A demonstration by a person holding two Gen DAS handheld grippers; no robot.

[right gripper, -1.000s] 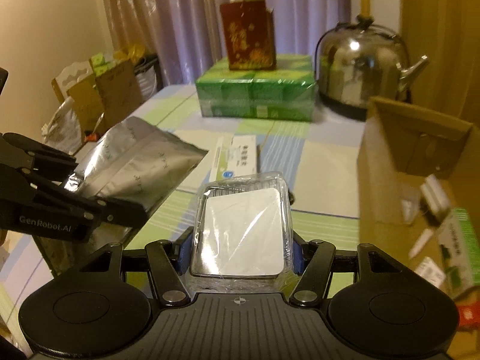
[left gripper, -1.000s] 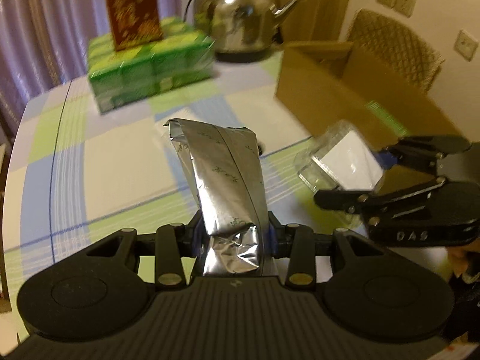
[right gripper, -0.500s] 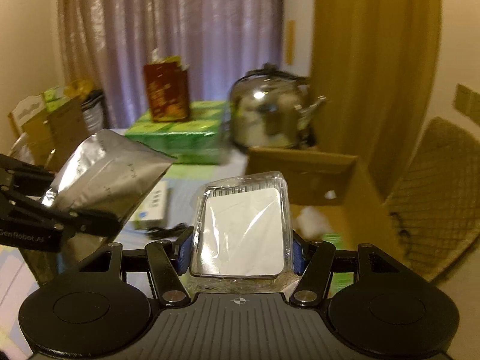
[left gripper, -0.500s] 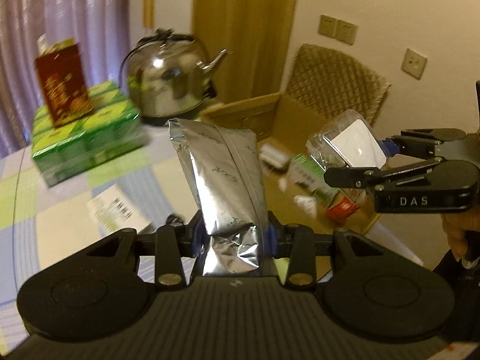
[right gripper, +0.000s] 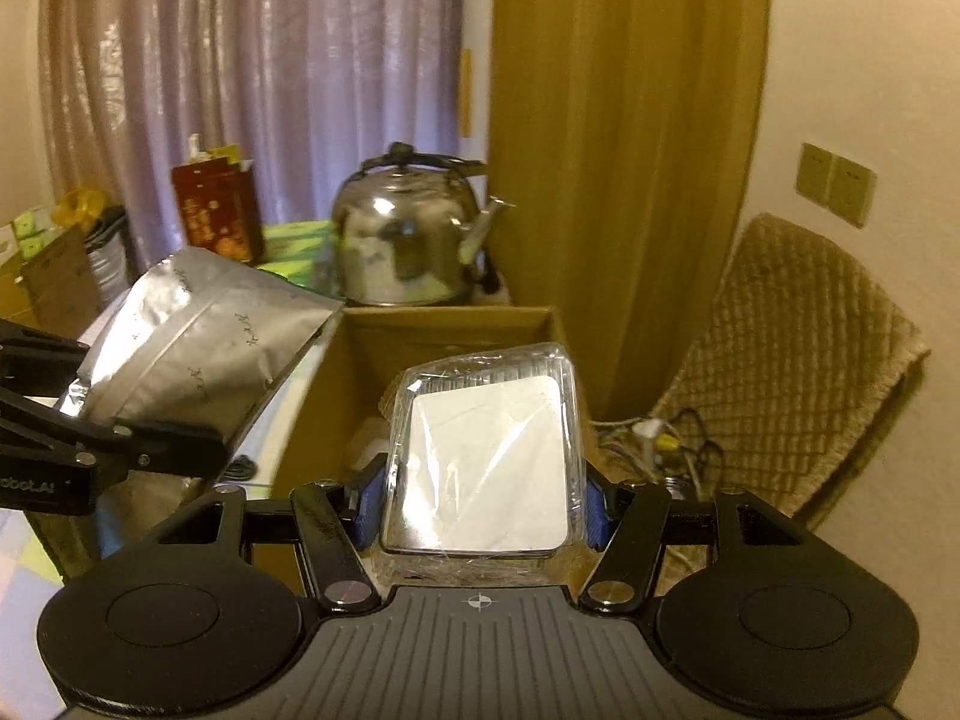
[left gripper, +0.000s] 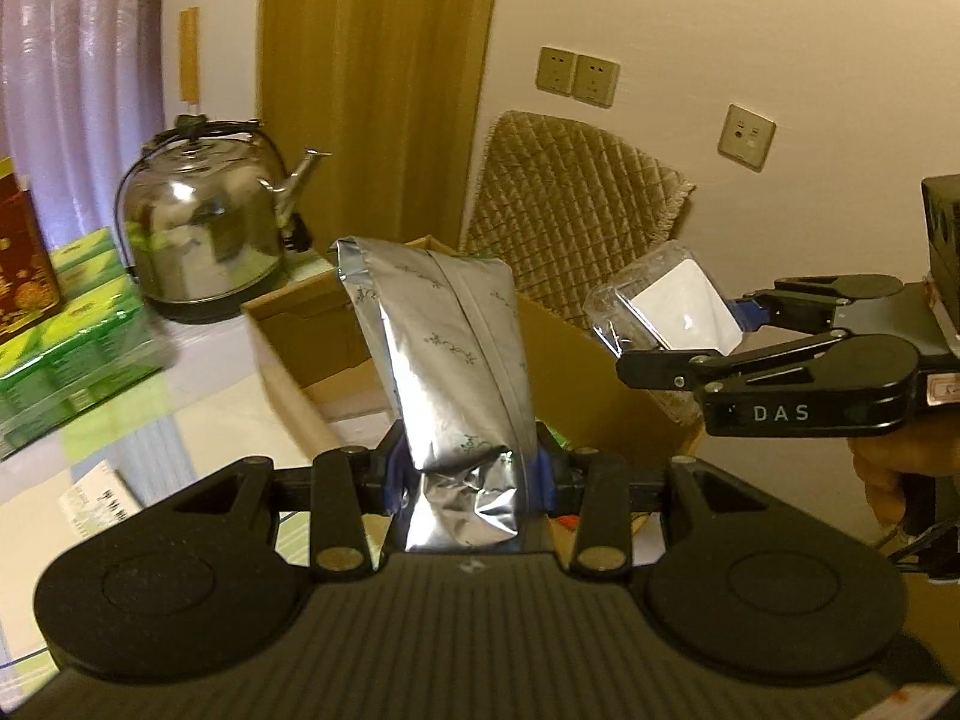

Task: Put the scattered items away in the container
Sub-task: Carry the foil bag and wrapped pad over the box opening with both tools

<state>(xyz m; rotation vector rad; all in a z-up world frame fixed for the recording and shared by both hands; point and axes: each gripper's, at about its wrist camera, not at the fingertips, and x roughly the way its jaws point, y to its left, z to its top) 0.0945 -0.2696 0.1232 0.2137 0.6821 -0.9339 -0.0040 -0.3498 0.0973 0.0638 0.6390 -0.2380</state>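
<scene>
My left gripper (left gripper: 468, 474) is shut on a silver foil pouch (left gripper: 444, 348) that stands up between its fingers, in front of the open cardboard box (left gripper: 312, 324). My right gripper (right gripper: 480, 492) is shut on a clear plastic packet with a white card inside (right gripper: 486, 450). In the left wrist view that right gripper (left gripper: 678, 336) comes in from the right and holds its clear packet (left gripper: 666, 306) above the box's far wall. In the right wrist view the foil pouch (right gripper: 198, 348) hangs at the left, by the rim of the cardboard box (right gripper: 444, 324). The box's contents are mostly hidden.
A steel kettle (left gripper: 210, 240) stands behind the box, with stacked green packs (left gripper: 66, 354) and a red carton (left gripper: 18, 264) to its left. A white leaflet (left gripper: 102, 498) lies on the checked tablecloth. A quilted chair back (left gripper: 576, 216) stands beyond the box. A hand (left gripper: 888, 474) grips the right tool.
Both grippers have swung right, away from the table's middle, and now hold their items over the cardboard box. Each grip is unchanged.
</scene>
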